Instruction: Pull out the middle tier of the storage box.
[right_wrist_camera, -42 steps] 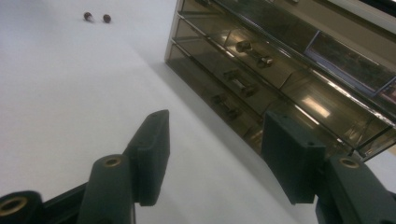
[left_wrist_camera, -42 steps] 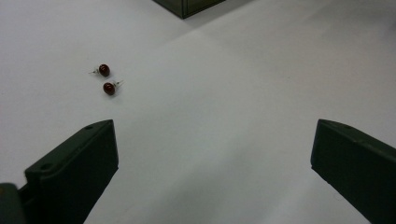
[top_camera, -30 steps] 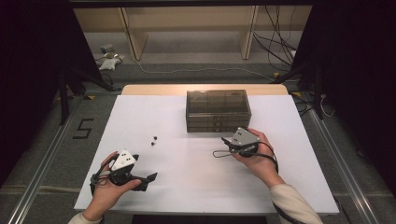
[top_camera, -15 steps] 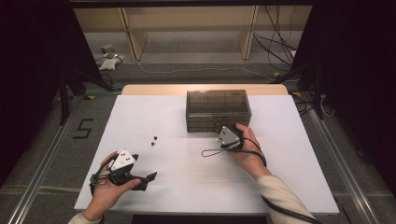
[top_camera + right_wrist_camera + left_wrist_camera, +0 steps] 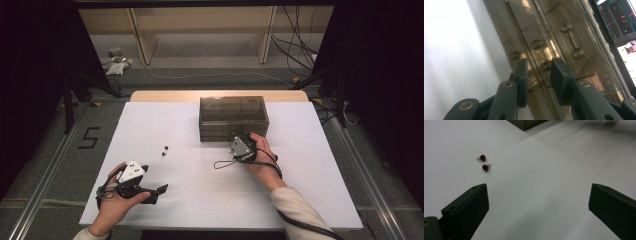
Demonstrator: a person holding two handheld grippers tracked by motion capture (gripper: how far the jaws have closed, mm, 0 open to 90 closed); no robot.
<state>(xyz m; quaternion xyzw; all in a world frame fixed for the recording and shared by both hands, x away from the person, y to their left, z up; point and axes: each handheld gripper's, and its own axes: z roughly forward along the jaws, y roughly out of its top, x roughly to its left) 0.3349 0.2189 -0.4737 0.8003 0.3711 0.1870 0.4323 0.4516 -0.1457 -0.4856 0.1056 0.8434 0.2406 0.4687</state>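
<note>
A smoky see-through drawer box (image 5: 234, 117) stands at the middle back of the white table (image 5: 300, 175). My right gripper (image 5: 241, 137) is up against its front. In the right gripper view the gripper (image 5: 539, 67) has its jaws a narrow gap apart, straddling the near end of one drawer's bar handle (image 5: 541, 53) without clear contact. Two small red stud earrings (image 5: 164, 151) lie left of the box, also seen as one earring (image 5: 482, 158) and the other earring (image 5: 485, 167). My left gripper (image 5: 156, 192) rests wide open at the front left, its jaws (image 5: 537, 200) empty.
Two more drawer handles (image 5: 572, 38) show on the box front beside the straddled one. A wooden strip (image 5: 215, 95) runs behind the table's far edge. Cables (image 5: 295, 45) lie on the floor beyond, and metal rails (image 5: 45, 200) run along both sides.
My right gripper has moved forward and a little left from the open table to the front of the drawer box. The left gripper and the earrings have stayed put.
</note>
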